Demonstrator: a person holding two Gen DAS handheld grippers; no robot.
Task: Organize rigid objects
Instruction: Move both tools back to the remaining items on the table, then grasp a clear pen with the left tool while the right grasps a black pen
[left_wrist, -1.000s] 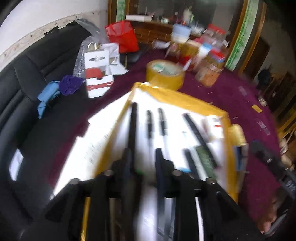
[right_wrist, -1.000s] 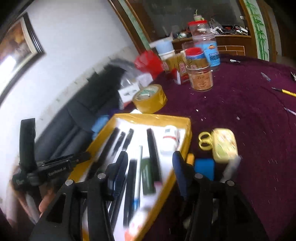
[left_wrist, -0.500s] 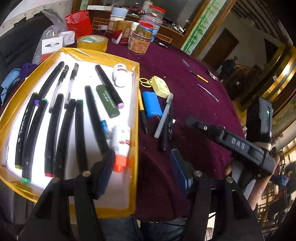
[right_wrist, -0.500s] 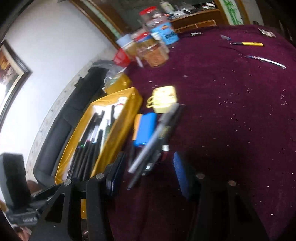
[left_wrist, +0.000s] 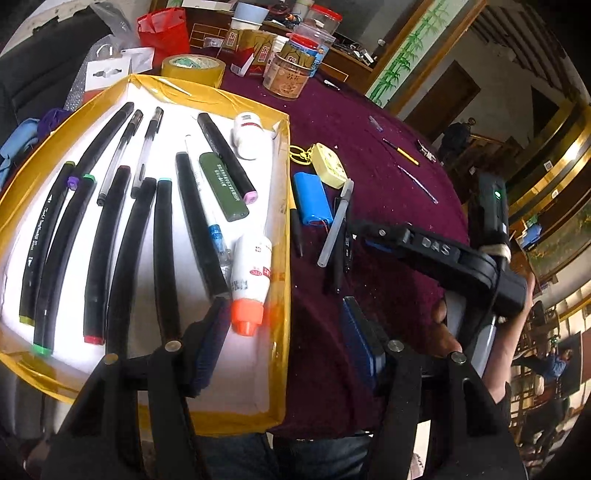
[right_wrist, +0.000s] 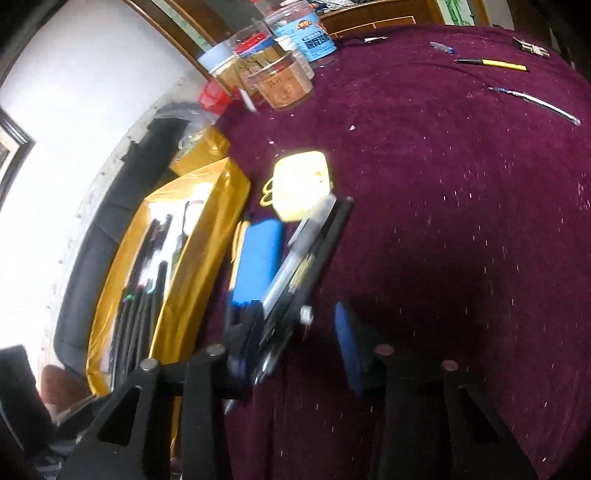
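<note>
- Fingers first: the left gripper (left_wrist: 284, 332) has its jaws spread wide with nothing between them, hanging over the near right corner of the gold tray (left_wrist: 284, 258).
- The right gripper (right_wrist: 291, 332) is closing its jaws. A black pen (right_wrist: 317, 258) and a clear pen (right_wrist: 295, 258) run down into the gap right by its left pad, but the blur means I can't tell if anything's pinched yet.
- That tray holds a row of black markers (left_wrist: 125, 258), a white glue bottle (left_wrist: 251, 273) with an orange cap, and a dark green bar (left_wrist: 223, 186).
- Just right of the tray on the maroon tablecloth (left_wrist: 369, 122): a blue block (left_wrist: 312, 197) and a pale yellow case (left_wrist: 328, 170).
- Past the tray's far edge there's a roll of tan tape (left_wrist: 194, 66) and some jars (left_wrist: 291, 74).
- Beyond those, wood panelling with painted bamboo (left_wrist: 402, 55); a black sofa (right_wrist: 110, 221) sits on the tray's other side.
</note>
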